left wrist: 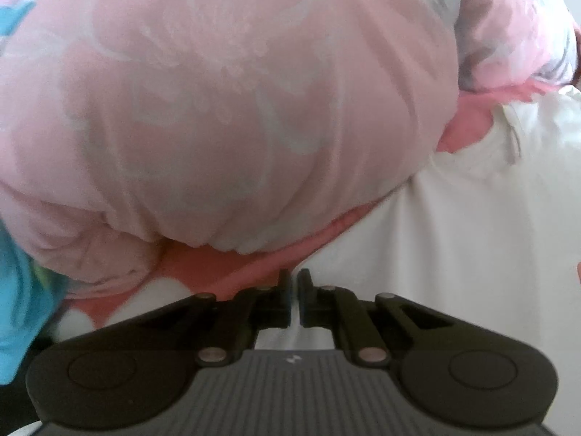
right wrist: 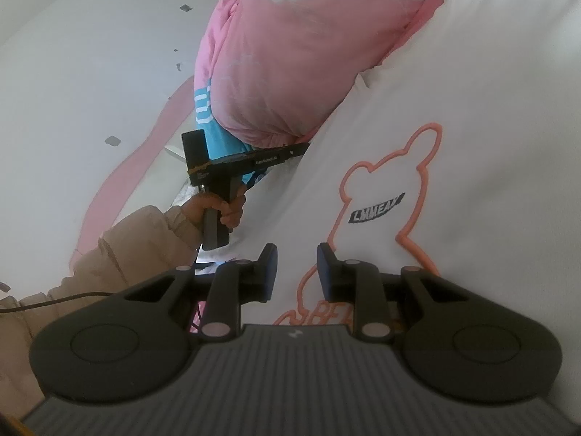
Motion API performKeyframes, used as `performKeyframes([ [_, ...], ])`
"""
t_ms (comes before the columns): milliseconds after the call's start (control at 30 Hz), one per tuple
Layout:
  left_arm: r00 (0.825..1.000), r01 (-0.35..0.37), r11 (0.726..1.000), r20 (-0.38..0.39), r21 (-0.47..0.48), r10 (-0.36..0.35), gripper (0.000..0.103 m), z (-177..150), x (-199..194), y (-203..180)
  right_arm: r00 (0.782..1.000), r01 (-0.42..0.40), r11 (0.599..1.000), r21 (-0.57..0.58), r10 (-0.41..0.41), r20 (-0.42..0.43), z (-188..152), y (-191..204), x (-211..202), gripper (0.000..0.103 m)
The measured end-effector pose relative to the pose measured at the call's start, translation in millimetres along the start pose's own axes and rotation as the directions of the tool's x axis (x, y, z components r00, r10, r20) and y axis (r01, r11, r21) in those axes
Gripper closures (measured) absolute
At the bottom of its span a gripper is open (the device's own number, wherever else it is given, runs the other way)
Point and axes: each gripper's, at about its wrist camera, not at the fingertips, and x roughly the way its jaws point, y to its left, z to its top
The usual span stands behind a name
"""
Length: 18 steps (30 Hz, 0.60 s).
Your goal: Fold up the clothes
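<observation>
While the pink quilt bulks at the left of the white T-shirt, the left gripper lies at the shirt's left edge, right under the quilt's bulge; its jaws are pressed together, though I cannot tell if cloth is caught. The shirt looks light, soft and limp, likely to sag and wrinkle, so a hem or shoulder edge seems the best hold. Right of that edge, the right gripper hovers narrowly parted over the shirt's orange bear outline, empty.
</observation>
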Motion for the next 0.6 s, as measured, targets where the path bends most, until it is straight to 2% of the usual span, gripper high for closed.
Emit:
performKeyframes([
  [267, 0.998, -0.063, 0.998, -0.009, -0.027, 0.063, 0.099, -4, 9, 3, 1.0, 0.004, 1.0, 0.0, -0.004, 0.0, 2, 0, 0, 0.08],
  [367, 0.992, -0.122, 0.992, -0.001, 0.014, 0.122, 0.098, -5, 18, -10, 1.0, 0.004, 1.0, 0.001, -0.004, -0.001, 2, 0, 0, 0.08],
  [467, 0.986, -0.164, 0.986, 0.017, 0.027, 0.163, 0.086, 0, 15, -13, 1.0, 0.001, 1.0, 0.004, -0.001, 0.0, 2, -1, -1, 0.08],
  [533, 0.979, -0.2, 0.98, 0.032, 0.013, 0.199, 0.07, 4, 7, -12, 1.0, 0.0, 1.0, 0.006, 0.0, 0.0, 2, -1, 0, 0.08],
  [600, 0.97, -0.232, 0.973, 0.075, -0.018, 0.233, 0.069, 9, -8, -11, 1.0, 0.0, 1.0, 0.006, 0.0, -0.001, 2, -1, 0, 0.08],
])
